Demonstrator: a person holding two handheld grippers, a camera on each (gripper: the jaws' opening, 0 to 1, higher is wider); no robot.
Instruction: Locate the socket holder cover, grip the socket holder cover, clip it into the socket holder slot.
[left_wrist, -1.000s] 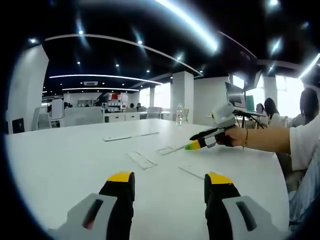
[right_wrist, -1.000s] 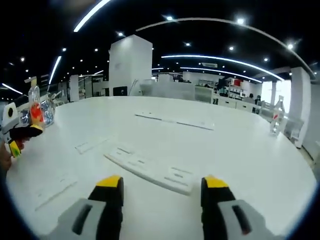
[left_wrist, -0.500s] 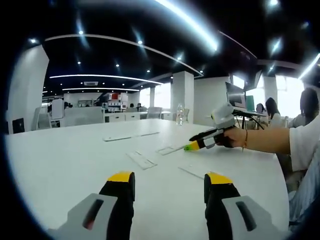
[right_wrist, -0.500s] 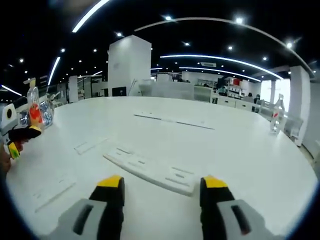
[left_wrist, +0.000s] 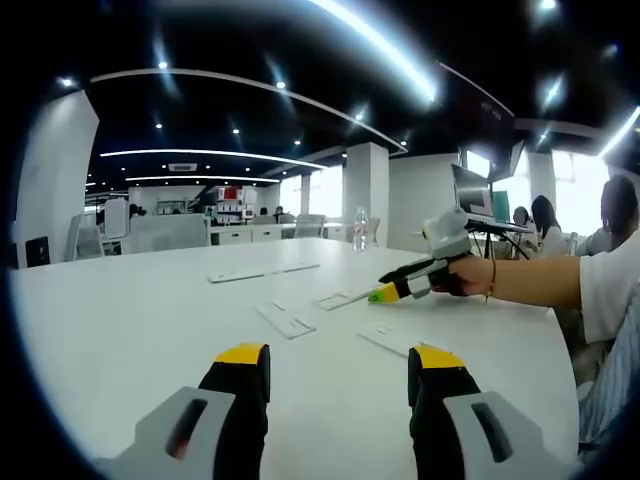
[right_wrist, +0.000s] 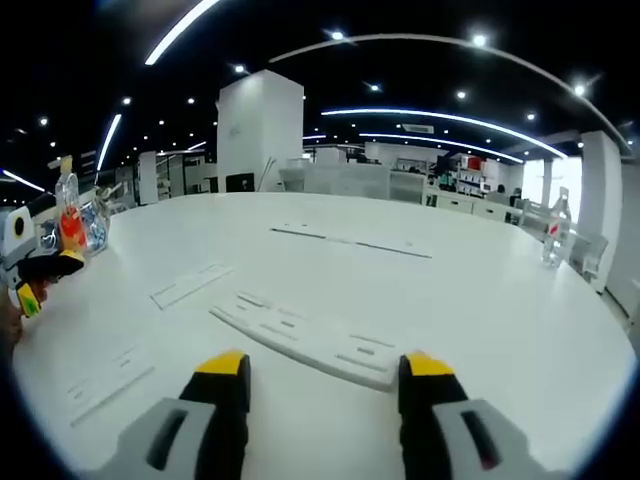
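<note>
1. Hovering with fingers apart and empty, right gripper (right_wrist: 322, 372) faces the holder (right_wrist: 300, 338) lying on the surface (right_wrist: 480, 300).
2. Left gripper (left_wrist: 338, 365), also open, aims at a cover (left_wrist: 285, 320).
3. Approach the thin cover low and squarely before closing.

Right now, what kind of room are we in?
Probably an open-plan office or lab: a large white table, ceiling strip lights, distant desks, and seated people at a monitor.
</note>
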